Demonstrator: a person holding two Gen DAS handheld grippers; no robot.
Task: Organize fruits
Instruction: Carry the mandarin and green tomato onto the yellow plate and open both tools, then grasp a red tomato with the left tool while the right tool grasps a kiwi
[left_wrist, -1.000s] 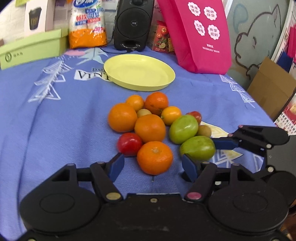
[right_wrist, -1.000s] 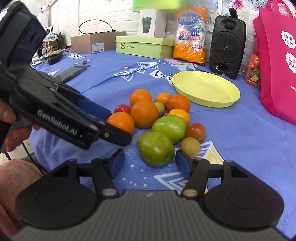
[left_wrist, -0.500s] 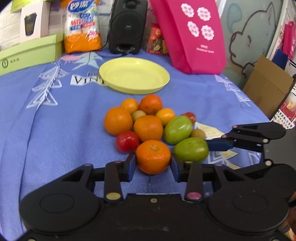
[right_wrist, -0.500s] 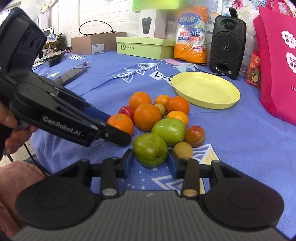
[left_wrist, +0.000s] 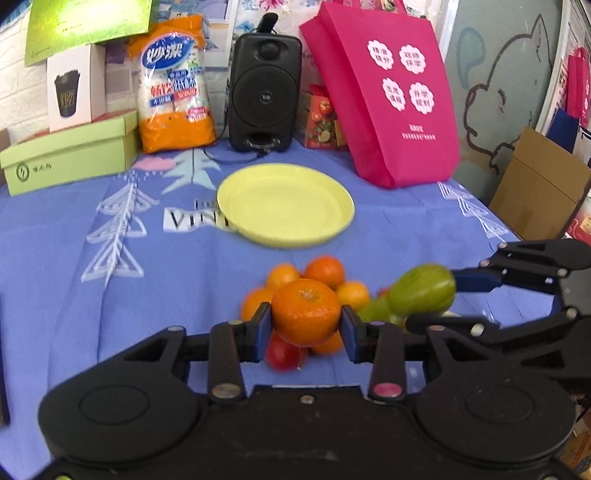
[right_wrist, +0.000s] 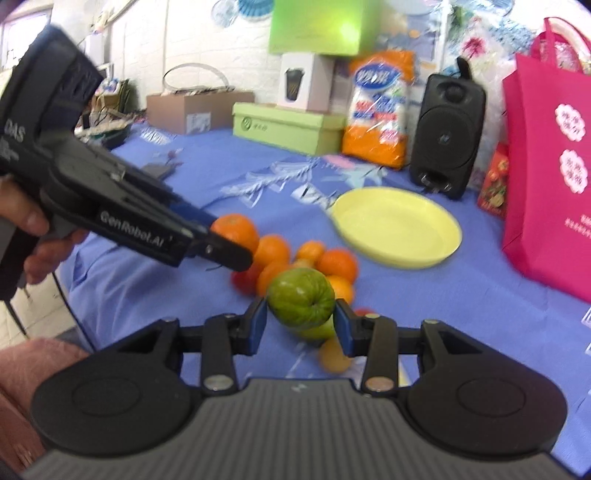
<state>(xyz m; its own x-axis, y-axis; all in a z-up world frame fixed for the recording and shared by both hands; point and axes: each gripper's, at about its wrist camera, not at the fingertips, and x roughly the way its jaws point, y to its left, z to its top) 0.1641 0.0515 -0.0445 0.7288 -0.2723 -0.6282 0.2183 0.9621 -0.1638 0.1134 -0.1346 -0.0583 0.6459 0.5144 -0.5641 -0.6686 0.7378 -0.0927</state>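
Note:
My left gripper (left_wrist: 306, 325) is shut on an orange tangerine (left_wrist: 306, 312) and holds it above the fruit pile (left_wrist: 325, 273) on the blue cloth. My right gripper (right_wrist: 300, 323) is shut on a green tomato (right_wrist: 301, 302), also lifted; it shows in the left wrist view (left_wrist: 423, 290) at the right. The left gripper with its tangerine (right_wrist: 234, 230) shows in the right wrist view at the left. An empty yellow plate (left_wrist: 284, 203) lies beyond the pile; it also shows in the right wrist view (right_wrist: 397, 225).
A black speaker (left_wrist: 264, 99), an orange-and-white packet (left_wrist: 173, 96), a green box (left_wrist: 70, 157) and a pink bag (left_wrist: 384, 96) stand along the back of the table. A cardboard box (left_wrist: 535, 192) sits beyond the right edge.
Both grippers closed on their fruit, the left on the tangerine and the right on the green tomato, and lifted them off the cloth above the pile.

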